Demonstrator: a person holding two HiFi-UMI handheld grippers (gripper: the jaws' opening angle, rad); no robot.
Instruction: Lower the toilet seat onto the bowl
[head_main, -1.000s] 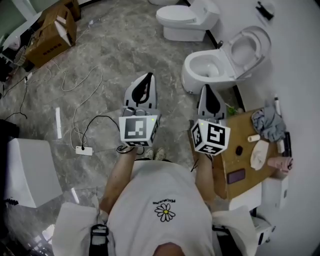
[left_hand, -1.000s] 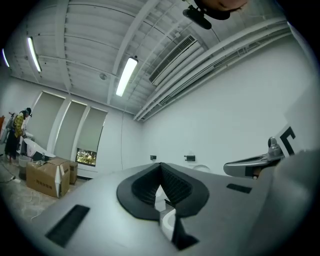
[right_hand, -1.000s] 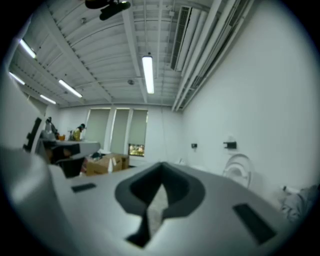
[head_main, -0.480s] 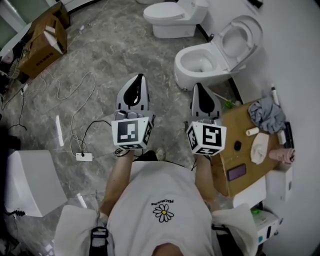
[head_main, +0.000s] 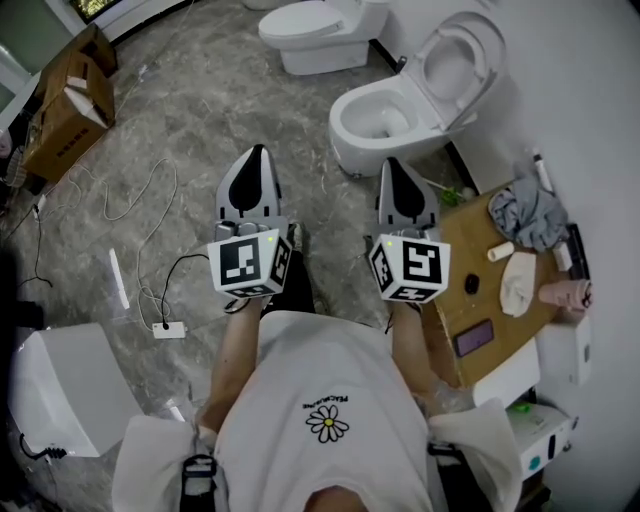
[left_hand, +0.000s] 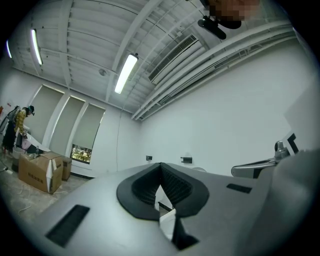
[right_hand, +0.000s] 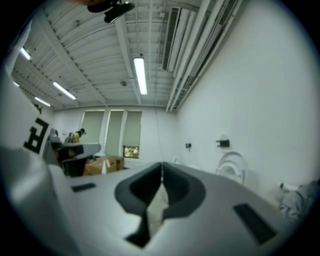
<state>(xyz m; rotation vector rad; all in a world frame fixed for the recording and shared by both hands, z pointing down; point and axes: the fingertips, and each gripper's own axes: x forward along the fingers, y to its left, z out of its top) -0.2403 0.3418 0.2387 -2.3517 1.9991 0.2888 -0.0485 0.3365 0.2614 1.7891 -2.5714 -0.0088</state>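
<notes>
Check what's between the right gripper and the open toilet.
Nothing. In the head view only bare grey floor shows between the shut right gripper and the toilet bowl, whose seat is raised.

Toilet (head_main: 362, 135), cardboard box (head_main: 65, 105) on floor (head_main: 210, 90)

The floor (head_main: 200, 110) is grey marble. Cardboard boxes (head_main: 65, 100) stand below tall windows (left_hand: 65, 127). A wooden table (head_main: 455, 250) is beside the white wall (head_main: 590, 90). One long lamp (left_hand: 125, 73) lights the ceiling.
</notes>
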